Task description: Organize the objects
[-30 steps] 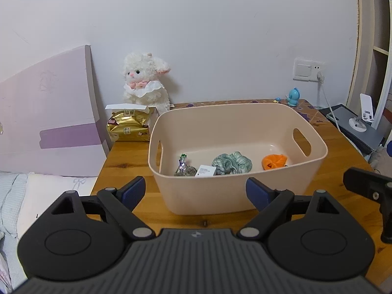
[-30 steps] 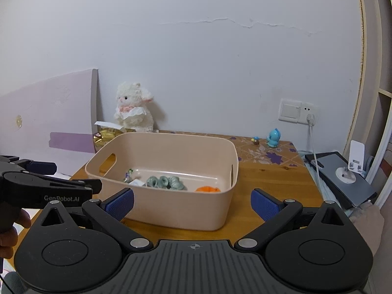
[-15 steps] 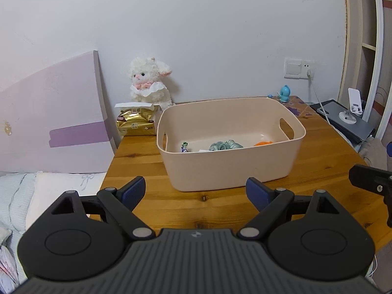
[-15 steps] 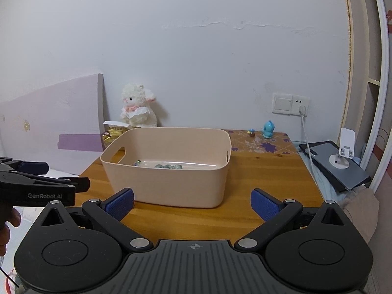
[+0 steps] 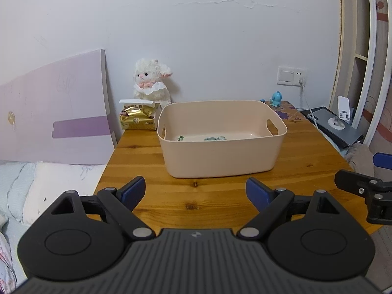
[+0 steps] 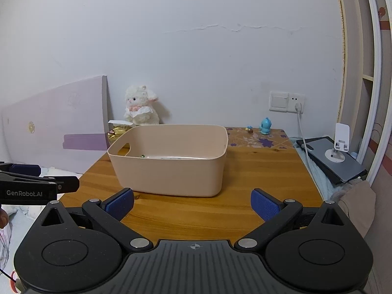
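A beige plastic bin (image 5: 221, 152) (image 6: 171, 171) stands on the wooden table (image 5: 215, 198). Inside it I see the tops of a green scrunchie (image 5: 215, 138) and a small green item (image 5: 180, 137); the rest of its contents is hidden by the front wall. My left gripper (image 5: 196, 191) is open and empty, held above the table's near edge, well short of the bin. My right gripper (image 6: 192, 205) is open and empty, also back from the bin. Each gripper shows at the edge of the other's view.
A white plush lamb (image 5: 150, 85) and a gold packet (image 5: 137, 120) stand behind the bin on the left. A small blue figure (image 5: 276, 97) is at the back right. A phone stand on a grey device (image 5: 340, 122) is right of the table. A bed (image 5: 44, 183) lies left.
Both grippers have pulled back and lowered away from the bin, which now looks smaller and farther. Both stay open and empty. The orange item in the bin has dropped out of sight.
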A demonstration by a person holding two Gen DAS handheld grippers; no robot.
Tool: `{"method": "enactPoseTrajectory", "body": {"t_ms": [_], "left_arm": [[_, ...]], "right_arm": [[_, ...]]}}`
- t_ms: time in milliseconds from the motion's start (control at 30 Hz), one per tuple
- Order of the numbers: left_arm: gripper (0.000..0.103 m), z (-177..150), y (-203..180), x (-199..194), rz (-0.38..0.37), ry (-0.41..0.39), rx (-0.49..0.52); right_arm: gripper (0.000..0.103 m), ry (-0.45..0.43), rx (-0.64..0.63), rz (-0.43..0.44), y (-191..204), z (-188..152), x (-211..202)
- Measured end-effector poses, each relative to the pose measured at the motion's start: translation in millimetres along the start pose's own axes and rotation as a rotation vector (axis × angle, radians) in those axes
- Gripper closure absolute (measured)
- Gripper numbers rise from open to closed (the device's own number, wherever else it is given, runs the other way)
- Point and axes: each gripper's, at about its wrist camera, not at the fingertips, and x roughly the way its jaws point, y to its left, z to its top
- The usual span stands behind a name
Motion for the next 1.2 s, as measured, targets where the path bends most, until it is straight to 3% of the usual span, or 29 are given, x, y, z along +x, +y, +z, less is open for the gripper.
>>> {"method": "enactPoseTrajectory", "body": {"t_ms": [600, 1200], "left_arm": [[0.012, -12, 3, -35, 0.009, -0.041, -0.003], [0.012, -13, 11, -29, -0.004, -0.007, -0.035]], "right_arm": [[0.0, -0.048, -0.021, -0.013, 4, 2, -29], [0.0, -0.018, -0.021, -0.029, 7, 5, -18]]}}
